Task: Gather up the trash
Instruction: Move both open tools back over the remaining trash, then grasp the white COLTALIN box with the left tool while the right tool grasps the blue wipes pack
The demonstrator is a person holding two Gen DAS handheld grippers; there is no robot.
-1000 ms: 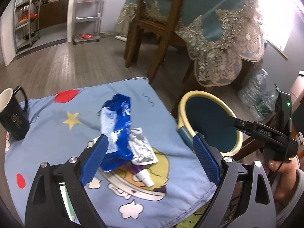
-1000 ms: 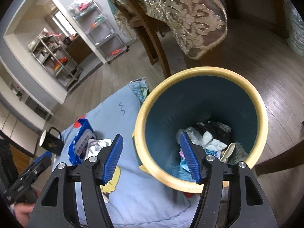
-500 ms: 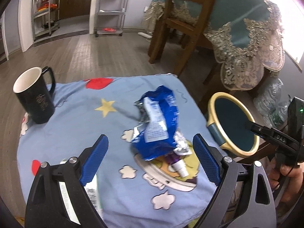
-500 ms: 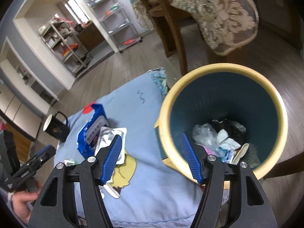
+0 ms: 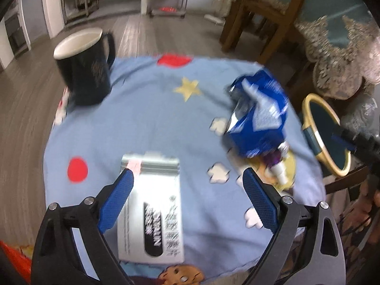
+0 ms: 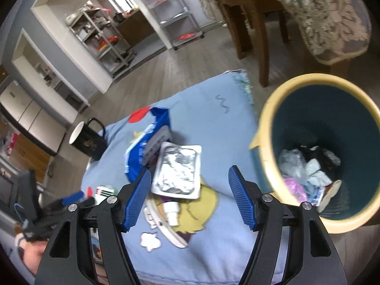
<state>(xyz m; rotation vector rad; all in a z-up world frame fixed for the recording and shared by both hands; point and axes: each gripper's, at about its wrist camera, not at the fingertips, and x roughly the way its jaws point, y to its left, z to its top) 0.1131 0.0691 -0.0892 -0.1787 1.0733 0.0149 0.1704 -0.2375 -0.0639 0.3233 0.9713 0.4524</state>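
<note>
A flat white packet (image 5: 152, 209) with black print lies on the blue cartoon cloth (image 5: 154, 118). My left gripper (image 5: 187, 180) hovers open over the packet's top edge, nothing between its pads. A crumpled blue bag (image 5: 258, 118) lies to the right, over a small purple pouch with a white spout (image 5: 277, 166). In the right wrist view my right gripper (image 6: 190, 185) hangs above a silver foil pouch (image 6: 178, 171) beside the blue bag (image 6: 147, 144); its jaws are opening and hold nothing. The yellow-rimmed bin (image 6: 266, 133), with several scraps inside, stands right of the cloth.
A black mug (image 5: 83, 68) stands at the cloth's far left corner. Behind are a wooden chair (image 5: 256, 14) and a table with a lace-edged cover (image 5: 342, 47). Metal shelving (image 6: 171, 11) lines the far wall. A hand (image 6: 33, 251) grips the left tool.
My left gripper swung left and down from the blue bag to the white packet. My right gripper moved left from over the bin to above the foil pouch, and its jaws widened.
</note>
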